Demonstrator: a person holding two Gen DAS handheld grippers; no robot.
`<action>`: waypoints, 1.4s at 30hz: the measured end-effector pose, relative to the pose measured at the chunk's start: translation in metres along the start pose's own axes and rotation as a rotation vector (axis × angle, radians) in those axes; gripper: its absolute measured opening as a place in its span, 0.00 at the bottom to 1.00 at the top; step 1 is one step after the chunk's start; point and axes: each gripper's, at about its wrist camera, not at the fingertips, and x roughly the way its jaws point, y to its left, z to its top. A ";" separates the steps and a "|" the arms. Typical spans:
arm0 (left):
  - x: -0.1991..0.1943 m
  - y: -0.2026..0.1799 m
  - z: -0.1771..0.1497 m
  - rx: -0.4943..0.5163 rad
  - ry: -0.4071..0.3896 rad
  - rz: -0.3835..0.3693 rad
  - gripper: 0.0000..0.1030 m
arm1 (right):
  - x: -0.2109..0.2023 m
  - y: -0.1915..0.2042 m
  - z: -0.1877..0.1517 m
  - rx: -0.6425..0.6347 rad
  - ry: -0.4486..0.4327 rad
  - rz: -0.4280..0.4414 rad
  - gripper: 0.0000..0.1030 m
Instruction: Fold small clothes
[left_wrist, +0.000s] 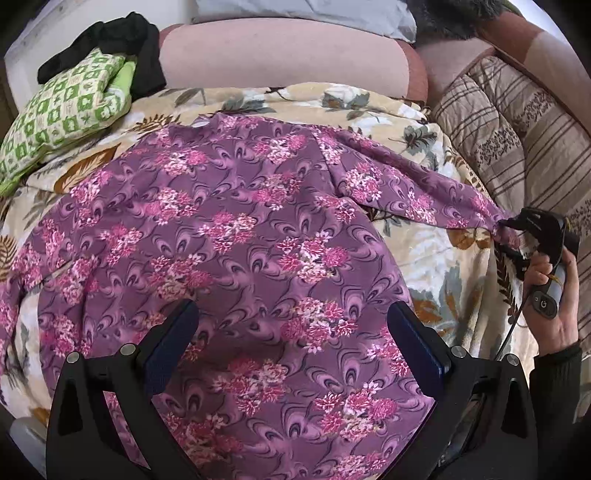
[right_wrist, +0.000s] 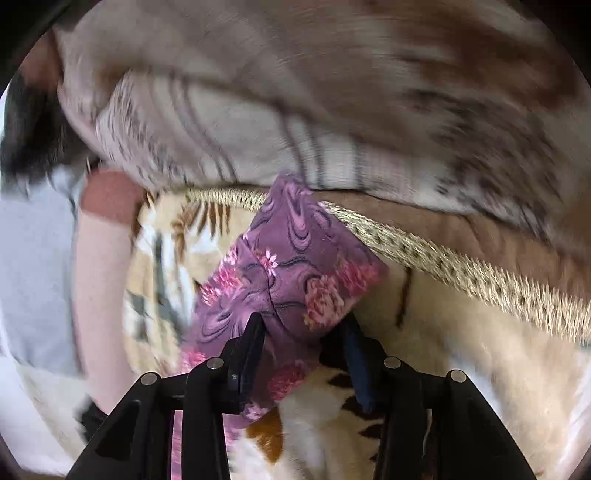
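Observation:
A purple garment with pink flowers (left_wrist: 236, 236) lies spread on a cream leaf-print blanket (left_wrist: 436, 266). My left gripper (left_wrist: 291, 317) hovers open above the garment's lower middle, holding nothing. My right gripper (left_wrist: 513, 236) is at the right, shut on the end of the garment's sleeve (left_wrist: 413, 192), which stretches out to it. In the right wrist view the sleeve end (right_wrist: 291, 273) sits pinched between the right gripper's (right_wrist: 303, 325) fingers; that view is motion-blurred.
A green-and-white patterned cushion (left_wrist: 62, 114) with black cloth (left_wrist: 122, 40) behind it lies at the back left. A pink bolster (left_wrist: 280, 59) runs along the back. A brown striped quilt (left_wrist: 517, 140) is piled at the right, also in the right wrist view (right_wrist: 295, 110).

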 end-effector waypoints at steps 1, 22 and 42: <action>-0.001 0.001 -0.001 -0.002 0.001 0.001 1.00 | 0.005 0.001 0.002 -0.013 0.014 -0.018 0.41; -0.018 0.117 -0.014 -0.192 -0.049 0.063 1.00 | -0.092 0.194 -0.301 -1.199 -0.210 0.432 0.11; -0.006 0.201 -0.036 -0.345 -0.119 -0.342 1.00 | -0.017 0.060 -0.414 -1.232 0.431 0.256 0.66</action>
